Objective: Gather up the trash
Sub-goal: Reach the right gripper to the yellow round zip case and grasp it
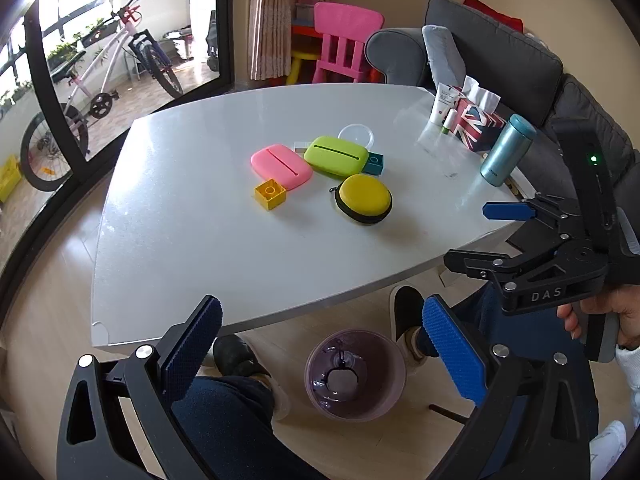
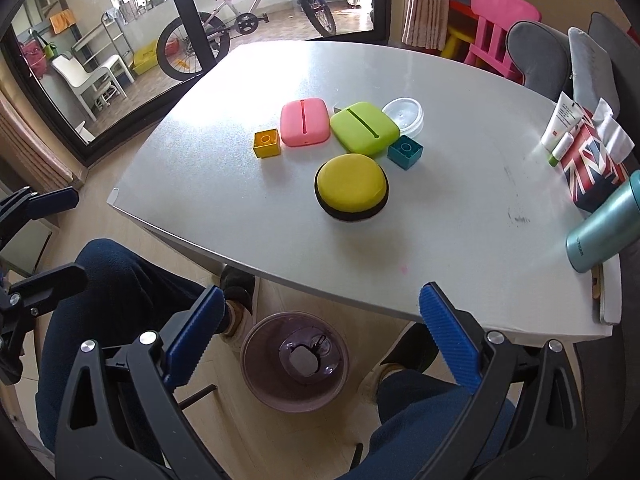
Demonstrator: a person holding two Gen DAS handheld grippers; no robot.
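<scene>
Both grippers hang in front of the white table [image 1: 200, 220], above a purple bin [image 1: 384, 360] that stands on the floor between a person's feet. My left gripper [image 1: 324, 354] is open and holds nothing. My right gripper [image 2: 322, 336] is open too, with the bin [image 2: 260, 364] showing between its blue pads [image 2: 448, 340]. A pale crumpled item lies at the bin's bottom. A clear plastic lid [image 2: 404, 114] lies on the table behind a green case [image 2: 364, 128]. From the left wrist the right gripper [image 1: 480, 236] shows at the table's right edge.
A pink case [image 2: 305, 122], a yellow round pouch [image 2: 351, 186], a yellow brick [image 2: 267, 143] and a teal brick [image 2: 405, 152] lie mid-table. A flag tissue box [image 2: 592, 168], a tube [image 2: 560, 120] and a teal bottle [image 2: 604, 226] stand at the right. A grey sofa [image 1: 500, 52] is behind.
</scene>
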